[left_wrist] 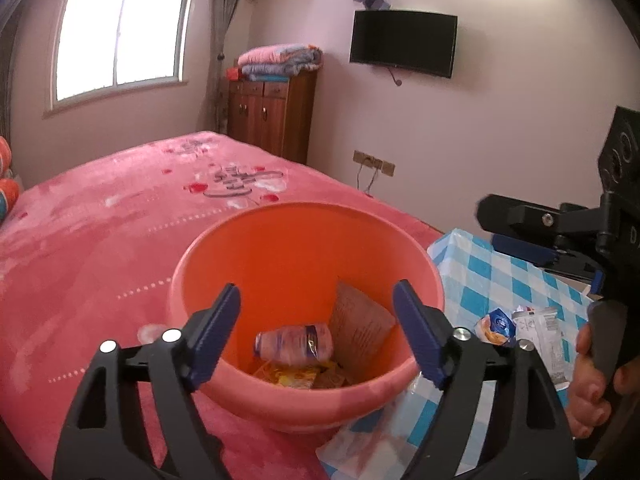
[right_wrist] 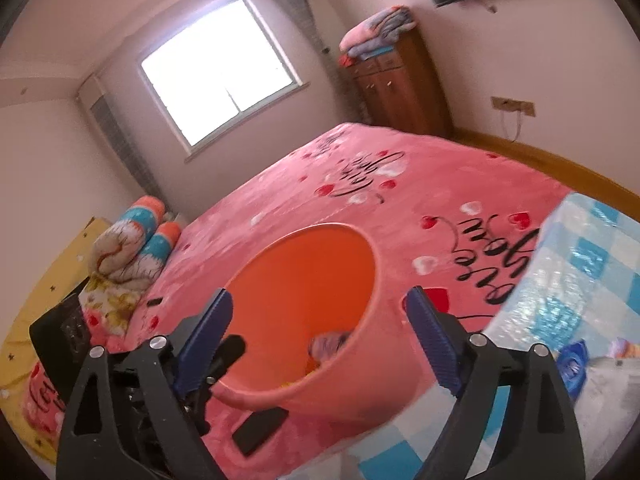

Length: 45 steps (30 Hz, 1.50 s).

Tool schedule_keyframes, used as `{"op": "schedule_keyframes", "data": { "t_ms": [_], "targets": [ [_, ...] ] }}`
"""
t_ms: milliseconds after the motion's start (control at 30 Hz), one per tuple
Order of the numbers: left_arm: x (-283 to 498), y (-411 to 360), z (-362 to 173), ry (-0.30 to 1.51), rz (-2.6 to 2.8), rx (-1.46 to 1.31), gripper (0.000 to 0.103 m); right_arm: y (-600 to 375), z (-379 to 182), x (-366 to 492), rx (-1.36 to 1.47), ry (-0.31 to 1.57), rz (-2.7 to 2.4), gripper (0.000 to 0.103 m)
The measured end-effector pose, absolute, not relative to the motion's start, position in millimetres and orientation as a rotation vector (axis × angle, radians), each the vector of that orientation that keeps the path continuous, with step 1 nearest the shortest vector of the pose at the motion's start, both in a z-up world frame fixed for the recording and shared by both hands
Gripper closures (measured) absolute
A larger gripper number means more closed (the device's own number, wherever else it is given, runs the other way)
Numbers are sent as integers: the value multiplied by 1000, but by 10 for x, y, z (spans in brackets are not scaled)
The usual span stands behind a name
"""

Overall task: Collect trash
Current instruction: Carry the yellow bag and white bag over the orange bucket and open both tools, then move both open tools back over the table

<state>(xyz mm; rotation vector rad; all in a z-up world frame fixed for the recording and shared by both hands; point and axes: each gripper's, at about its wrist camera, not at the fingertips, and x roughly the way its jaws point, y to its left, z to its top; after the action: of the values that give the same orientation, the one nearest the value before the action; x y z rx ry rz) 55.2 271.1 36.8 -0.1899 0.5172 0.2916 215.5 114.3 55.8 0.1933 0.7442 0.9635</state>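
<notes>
An orange bucket (left_wrist: 280,248) stands on the pink bed. In it lie a plastic bottle (left_wrist: 294,344), a brown paper pack (left_wrist: 360,324) and yellow wrappers (left_wrist: 296,376). My left gripper (left_wrist: 316,292) hangs over the bucket's near rim, open, with nothing between its fingers. On the blue checked cloth (left_wrist: 480,276) to the right lie a blue and orange wrapper (left_wrist: 496,326) and a white wrapper (left_wrist: 540,332). My right gripper (right_wrist: 320,296) is open and empty beside the bucket (right_wrist: 300,236). In the left wrist view the right gripper (left_wrist: 488,228) comes in from the right, held by a hand (left_wrist: 592,380).
A pink blanket (left_wrist: 100,220) covers the bed. A flat black object (right_wrist: 260,432) lies on it by the bucket's base. Rolled pillows (right_wrist: 136,240) sit at the bed's head. A wooden cabinet (left_wrist: 272,112) and a wall screen (left_wrist: 404,42) stand beyond the bed.
</notes>
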Motion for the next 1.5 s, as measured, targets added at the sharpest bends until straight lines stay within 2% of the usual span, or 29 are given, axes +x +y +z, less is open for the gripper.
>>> {"op": "schedule_keyframes", "data": {
  "t_ms": [167,433,700,1000,1500],
  "targets": [
    [398,2520,417,469,275,-159,20,908,504,2005,177,713,886,12],
    [215,2257,462,405,188,-181,13,518,296,1710,139,715,787,12],
    [92,1952,447,366,116,-188,11,54,129,1502,177,709,732,12],
    [22,1557,235,442,31,-119,11,-409,36,1257,191,668,653,6],
    [-84,1152,-101,539,-115,-148,11,-971,-160,904,185,673,509,5]
  ]
}}
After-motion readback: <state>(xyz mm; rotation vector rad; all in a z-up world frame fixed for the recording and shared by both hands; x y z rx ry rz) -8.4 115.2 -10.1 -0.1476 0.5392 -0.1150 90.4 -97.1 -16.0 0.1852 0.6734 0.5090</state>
